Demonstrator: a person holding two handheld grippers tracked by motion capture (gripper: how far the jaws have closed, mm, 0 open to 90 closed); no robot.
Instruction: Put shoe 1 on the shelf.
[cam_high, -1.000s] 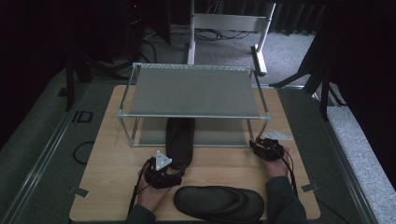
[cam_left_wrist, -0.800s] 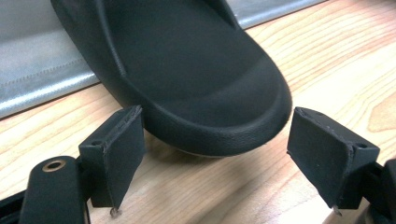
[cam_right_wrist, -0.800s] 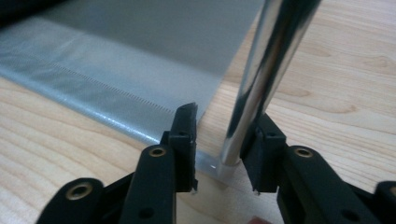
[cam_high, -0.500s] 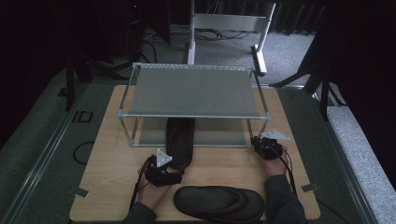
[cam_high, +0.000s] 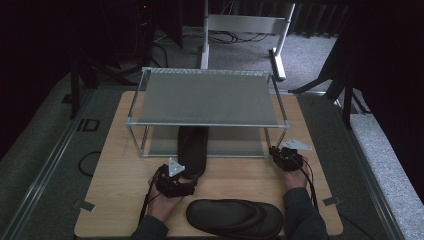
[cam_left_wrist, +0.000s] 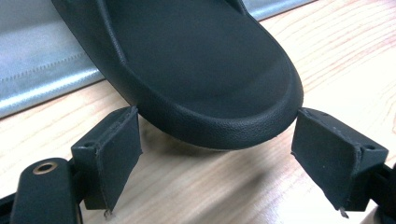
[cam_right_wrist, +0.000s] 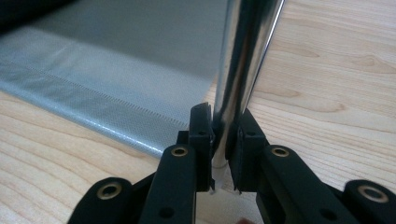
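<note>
Clamping the near right leg of the shoe rack, the right tool is closed hard on the chrome tube, pads pressing low on it just above the worktop; in the high view the same tool sits at the rack's near right corner. Its jaws have just been closing, with the leg between them. The left tool stands wide open, its pads either side of the heel of the black slipper, not pressing it; in the high view this tool is just near of that slipper, which lies lengthwise, toe under the rack on the grey lower shelf, heel out on the wood. A second slipper lies crosswise at the near edge, between the forearms. Risks, as I judge them: the left pads look spaced about as wide as the heel, so closing may catch only the rounded edge and the soft sole squirts out or twists. Pushing the slipper farther in could drag on the shelf lip and shove the light rack; the smooth tube could slip or turn in the right grip, and the rack skids far. The left forearm is close to the second slipper and could nudge it off the near edge.
</note>
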